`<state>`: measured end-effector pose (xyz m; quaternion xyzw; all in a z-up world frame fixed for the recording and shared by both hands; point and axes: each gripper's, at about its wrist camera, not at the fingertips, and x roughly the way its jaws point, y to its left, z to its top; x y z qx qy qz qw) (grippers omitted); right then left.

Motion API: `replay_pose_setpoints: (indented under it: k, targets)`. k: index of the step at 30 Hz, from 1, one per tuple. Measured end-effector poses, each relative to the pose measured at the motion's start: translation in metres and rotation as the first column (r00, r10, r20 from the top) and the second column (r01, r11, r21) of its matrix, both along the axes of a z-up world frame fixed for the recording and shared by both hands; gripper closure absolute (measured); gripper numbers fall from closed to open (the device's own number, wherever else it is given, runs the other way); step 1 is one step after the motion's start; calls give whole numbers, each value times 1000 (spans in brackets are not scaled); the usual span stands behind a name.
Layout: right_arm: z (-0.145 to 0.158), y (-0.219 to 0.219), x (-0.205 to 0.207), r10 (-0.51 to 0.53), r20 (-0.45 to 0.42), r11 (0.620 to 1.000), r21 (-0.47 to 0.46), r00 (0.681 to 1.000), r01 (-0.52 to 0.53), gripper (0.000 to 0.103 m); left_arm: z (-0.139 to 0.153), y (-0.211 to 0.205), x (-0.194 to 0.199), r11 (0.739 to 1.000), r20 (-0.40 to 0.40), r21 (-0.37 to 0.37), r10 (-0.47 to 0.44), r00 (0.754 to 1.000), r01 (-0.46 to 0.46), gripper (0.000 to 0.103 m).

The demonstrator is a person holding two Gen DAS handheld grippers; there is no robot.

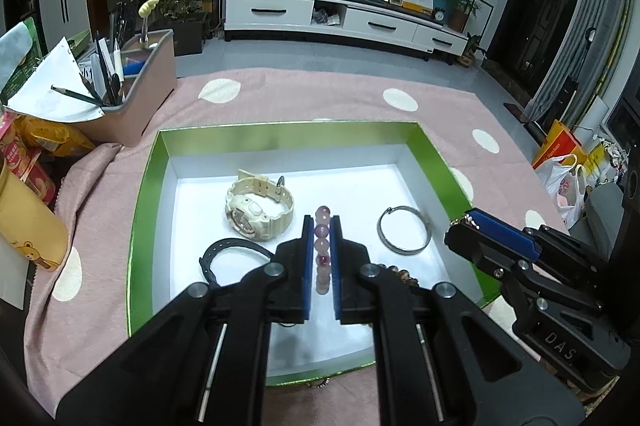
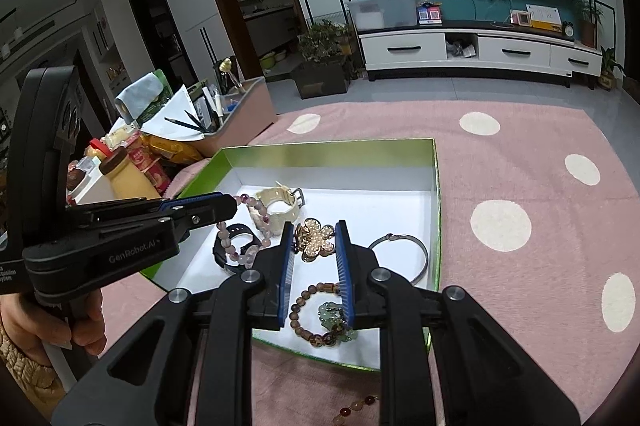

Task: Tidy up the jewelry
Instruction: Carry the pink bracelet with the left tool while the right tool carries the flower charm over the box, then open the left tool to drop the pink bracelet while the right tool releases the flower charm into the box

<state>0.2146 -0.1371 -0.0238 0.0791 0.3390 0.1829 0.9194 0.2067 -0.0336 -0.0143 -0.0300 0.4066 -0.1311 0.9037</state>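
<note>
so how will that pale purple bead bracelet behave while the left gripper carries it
The bead bracelet, pinched at its top by the left gripper, hangs in a limp loop, so it is probably floppy and may swing. Its round, glossy beads look smooth, so it could slip or roll once released.

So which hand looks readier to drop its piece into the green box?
Probably left: the left fingers hold the purple bead bracelet over the green box's bare white floor. The right fingers hold a gold flower piece nearer its rim, above a brown bracelet.

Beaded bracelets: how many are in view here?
3. A pale purple one hangs from the shut left gripper over the green box; a brown one lies in the box's near corner; a reddish one lies on the pink cloth outside it, partly cut off.
</note>
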Motion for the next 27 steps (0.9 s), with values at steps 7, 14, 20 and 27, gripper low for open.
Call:
replay_pose_setpoints:
  k: [7, 14, 20, 27]
  targets:
    - [-7, 2, 12, -6, -23, 1000, -12, 1000, 6, 83, -8, -1, 6, 1000, -15, 6, 2, 1000, -2, 96]
    - [-13, 6, 20, -9, -43, 1000, -22, 999, 8, 83, -14, -1, 10, 1000, -25, 11, 5, 1000, -5, 96]
    - [-19, 8, 27, -8, -62, 1000, -30, 998, 6, 83, -16, -2, 12, 1000, -29, 15, 5, 1000, -4, 96]
    - [-24, 9, 33, -10, -86, 999, -34, 996, 7, 83, -19, -2, 14, 1000, -34, 18, 4, 999, -4, 96]
